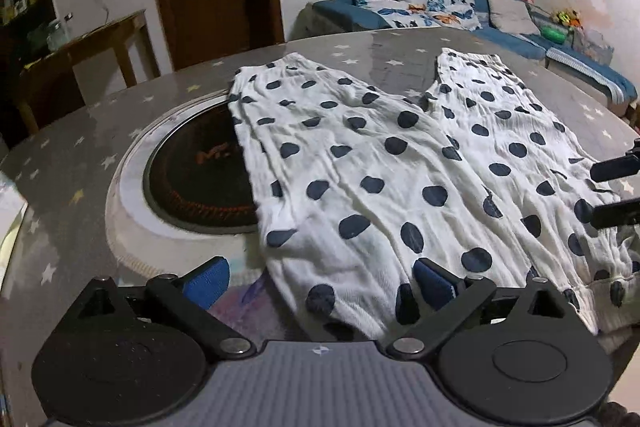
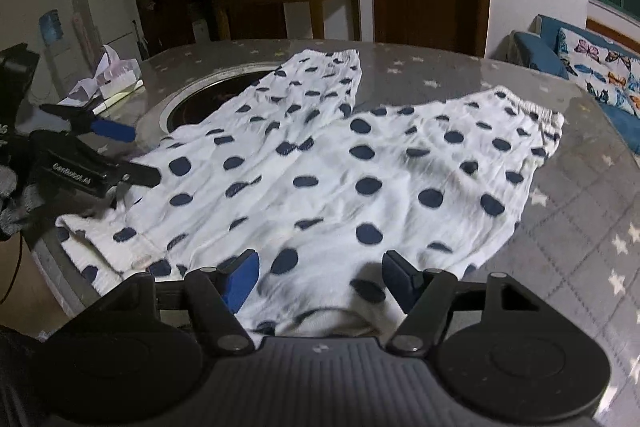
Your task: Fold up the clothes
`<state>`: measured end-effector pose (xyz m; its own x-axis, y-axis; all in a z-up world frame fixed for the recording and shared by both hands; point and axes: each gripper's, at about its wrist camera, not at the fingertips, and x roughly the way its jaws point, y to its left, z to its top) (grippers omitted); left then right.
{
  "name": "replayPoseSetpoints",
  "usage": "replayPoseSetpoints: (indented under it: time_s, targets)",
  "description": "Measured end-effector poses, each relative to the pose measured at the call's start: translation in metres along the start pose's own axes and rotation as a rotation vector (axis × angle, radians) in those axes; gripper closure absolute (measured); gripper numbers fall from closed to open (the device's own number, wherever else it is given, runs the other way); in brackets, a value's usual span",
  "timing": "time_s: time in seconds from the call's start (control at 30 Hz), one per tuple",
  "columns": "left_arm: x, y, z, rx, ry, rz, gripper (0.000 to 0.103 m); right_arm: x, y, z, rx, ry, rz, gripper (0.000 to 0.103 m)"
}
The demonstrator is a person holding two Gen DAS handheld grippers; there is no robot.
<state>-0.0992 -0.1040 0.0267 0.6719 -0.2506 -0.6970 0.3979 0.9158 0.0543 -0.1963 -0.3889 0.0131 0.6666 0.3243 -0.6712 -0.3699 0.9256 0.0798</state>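
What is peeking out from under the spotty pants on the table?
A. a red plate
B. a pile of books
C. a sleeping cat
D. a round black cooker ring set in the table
D: the left leg of the spotty pants lies partly over a round black cooker ring sunk into the star-patterned table; the right wrist view shows it too.

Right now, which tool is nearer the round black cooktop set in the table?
Left. The left tool sits at the pants' near edge, beside the cooktop. The right tool is farther along that edge, across the pants.
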Motion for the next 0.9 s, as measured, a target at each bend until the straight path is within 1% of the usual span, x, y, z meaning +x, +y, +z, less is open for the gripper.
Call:
replayPoseSetpoints:
  time_s: [0.13, 0.2, 0.23, 0.43, 0.47, 0.53, 0.6, 0.63, 0.73, 0.9]
  targets:
    - [-0.009, 0.008, -0.005, -0.067, 0.025, -0.032, 0.011, 0.005, -0.001, 0.007, 0.004, 0.006, -0.006, 0.035]
    - [-0.012, 0.012, -0.008, -0.103, 0.04, -0.054, 0.011, 0.007, 0.0, 0.011, 0.003, 0.007, 0.001, 0.037]
    - [-0.015, 0.013, -0.009, -0.118, 0.046, -0.065, 0.014, 0.008, 0.001, 0.013, 0.001, 0.008, 0.006, 0.04]
    - [-0.024, 0.018, -0.016, -0.191, 0.082, -0.139, 0.024, 0.019, 0.006, 0.034, -0.038, 0.027, 0.007, 0.042]
    - [-0.025, 0.018, -0.017, -0.199, 0.088, -0.154, 0.028, 0.021, 0.007, 0.039, -0.045, 0.029, 0.008, 0.043]
    - [-0.026, 0.016, -0.018, -0.204, 0.095, -0.176, 0.03, 0.025, 0.007, 0.05, -0.06, 0.032, 0.012, 0.044]
    - [-0.027, 0.015, -0.02, -0.208, 0.099, -0.183, 0.031, 0.032, 0.007, 0.062, -0.067, 0.037, 0.016, 0.045]
    - [-0.027, 0.015, -0.02, -0.213, 0.102, -0.185, 0.034, 0.035, 0.007, 0.068, -0.07, 0.039, 0.017, 0.045]
    - [-0.025, 0.016, -0.023, -0.233, 0.113, -0.19, 0.035, 0.045, 0.005, 0.085, -0.073, 0.046, 0.022, 0.046]
    - [-0.025, 0.015, -0.023, -0.23, 0.111, -0.183, 0.035, 0.061, 0.009, 0.099, -0.081, 0.054, 0.023, 0.047]
